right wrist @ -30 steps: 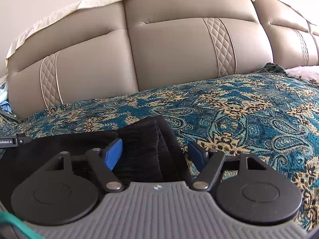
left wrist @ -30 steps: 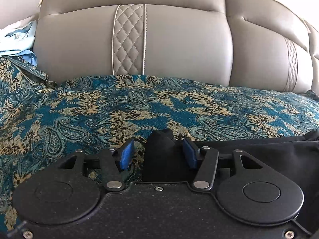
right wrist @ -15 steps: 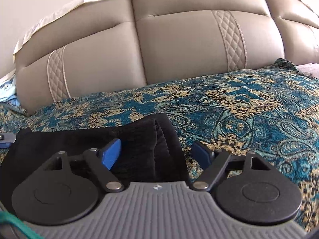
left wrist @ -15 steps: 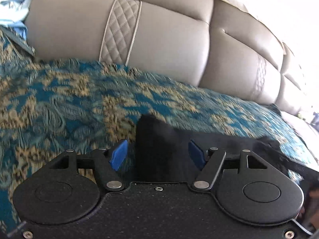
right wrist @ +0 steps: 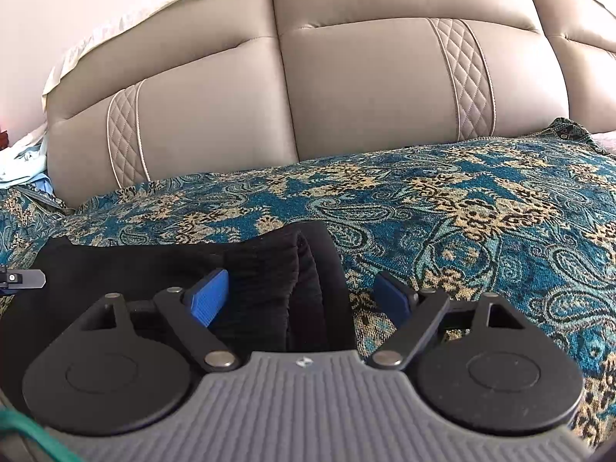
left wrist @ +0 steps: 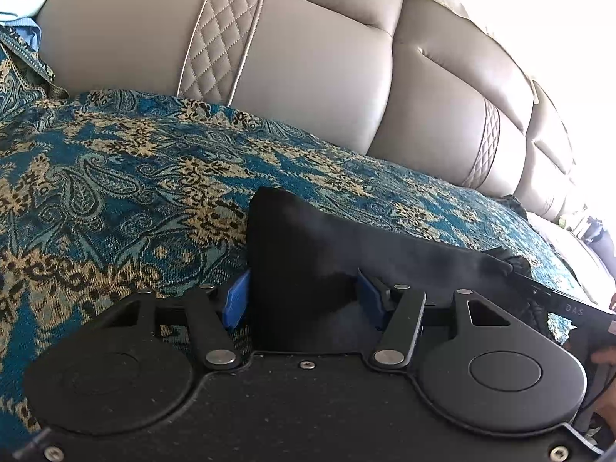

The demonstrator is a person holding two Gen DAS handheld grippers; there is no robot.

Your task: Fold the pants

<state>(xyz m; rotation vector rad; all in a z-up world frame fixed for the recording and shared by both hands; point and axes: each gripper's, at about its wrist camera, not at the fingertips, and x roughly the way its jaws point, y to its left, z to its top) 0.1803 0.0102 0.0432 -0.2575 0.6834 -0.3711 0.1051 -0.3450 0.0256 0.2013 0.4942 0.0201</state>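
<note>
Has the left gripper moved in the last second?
Yes. The left gripper has swung rightward: the quilted strip on the headboard sits further left and tilted in its view now.

Daylight is bright and comes from the right, where the left wrist view burns out to white. Both views are sharp, but the fisheye bends the headboard (right wrist: 346,88) strongly at the edges.

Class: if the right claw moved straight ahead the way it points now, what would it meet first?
The black ribbed waistband of the pants, already lying between the open right claw's blue pads; beyond it, probably the teal paisley bedspread.
</note>
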